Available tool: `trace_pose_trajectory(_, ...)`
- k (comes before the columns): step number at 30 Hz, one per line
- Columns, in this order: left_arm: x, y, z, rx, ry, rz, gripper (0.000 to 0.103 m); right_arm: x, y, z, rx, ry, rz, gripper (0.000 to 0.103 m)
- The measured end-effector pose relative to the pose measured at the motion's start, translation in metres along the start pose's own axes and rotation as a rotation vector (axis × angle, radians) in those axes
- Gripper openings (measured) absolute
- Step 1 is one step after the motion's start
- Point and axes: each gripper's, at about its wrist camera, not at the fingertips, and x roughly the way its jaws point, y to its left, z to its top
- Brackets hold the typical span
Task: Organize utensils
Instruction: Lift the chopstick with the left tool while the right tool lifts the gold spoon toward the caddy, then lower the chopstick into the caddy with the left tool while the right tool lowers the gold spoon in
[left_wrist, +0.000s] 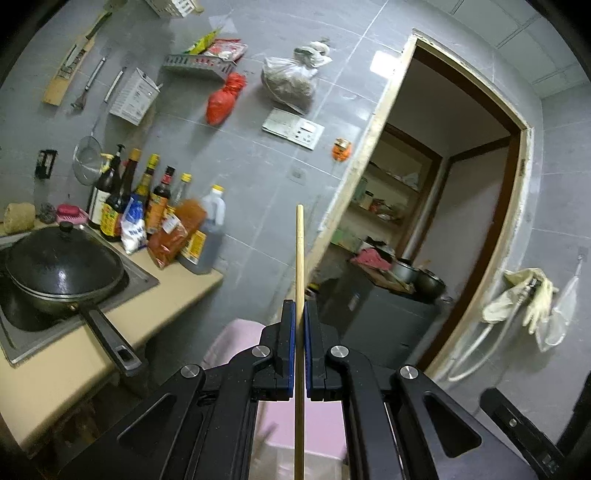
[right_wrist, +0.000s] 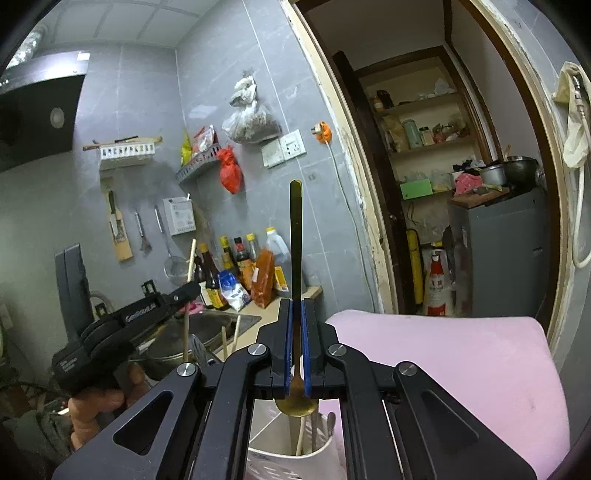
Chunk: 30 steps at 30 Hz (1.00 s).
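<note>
My left gripper (left_wrist: 299, 308) is shut on a pale wooden chopstick (left_wrist: 299, 258) that stands upright between its blue pads and runs past them above and below. My right gripper (right_wrist: 296, 306) is shut on a gold spoon (right_wrist: 296, 240), handle up, bowl (right_wrist: 296, 404) hanging just above a white utensil holder (right_wrist: 280, 448) with a chopstick and other utensils in it. The left gripper's body (right_wrist: 122, 325) shows at the left of the right wrist view, held by a hand, with its chopstick (right_wrist: 187, 295) through it.
A black wok with lid (left_wrist: 61, 266) sits on the stove on the beige counter (left_wrist: 177, 295). Sauce bottles (left_wrist: 147, 206) stand by the tiled wall. A pink stool or cushion (right_wrist: 443, 369) lies beside the holder. An open doorway (left_wrist: 443, 221) leads to shelves and a grey cabinet.
</note>
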Motion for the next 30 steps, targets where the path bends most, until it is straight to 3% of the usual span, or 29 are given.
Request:
trace_pose_trajectory(15, 0.012, 0.012, -0.04, 0.084, -0.051, 0.063, 0.002, 0.027, 0.014, -0.035, 0.005, 0.097, -0.111, 0.002)
trace_pose_trajectory(30, 0.013, 0.012, -0.073, 0.173, -0.026, 0.091, 0.002, 0.036, 0.022, -0.055, -0.003, 0.178, -0.162, 0.002)
